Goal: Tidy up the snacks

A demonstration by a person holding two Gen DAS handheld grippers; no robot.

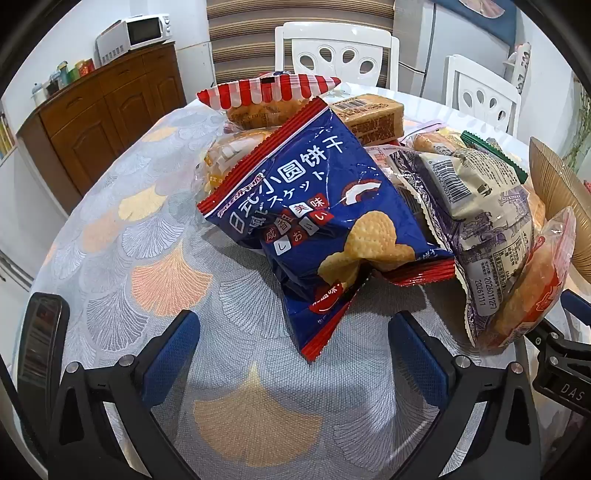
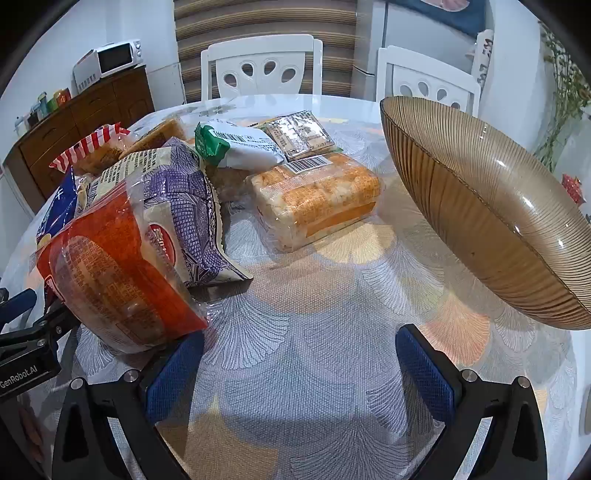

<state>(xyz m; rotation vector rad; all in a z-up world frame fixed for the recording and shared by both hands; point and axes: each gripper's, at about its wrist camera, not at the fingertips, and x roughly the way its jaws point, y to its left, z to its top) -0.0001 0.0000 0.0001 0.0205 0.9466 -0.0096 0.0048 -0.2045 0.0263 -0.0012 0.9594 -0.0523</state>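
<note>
A heap of snack packets lies on the round table. In the left wrist view a blue biscuit bag (image 1: 317,229) with red edges sits nearest, its lower corner just beyond my left gripper (image 1: 293,354), which is open and holds nothing. Behind it lie a red-striped packet (image 1: 266,90) and a purple-patterned packet (image 1: 476,221). In the right wrist view my right gripper (image 2: 299,369) stands open over bare tablecloth. An orange-wrapped cake packet (image 2: 114,273) leans by its left finger, an orange cracker pack (image 2: 317,203) lies ahead, and a ribbed brown glass bowl (image 2: 491,218) sits to the right.
A green-and-white packet (image 2: 236,147) and a small square packet (image 2: 299,134) lie behind the cracker pack. White chairs (image 2: 262,66) stand at the table's far side. A wooden cabinet (image 1: 107,118) with a microwave (image 1: 144,31) is at the back left.
</note>
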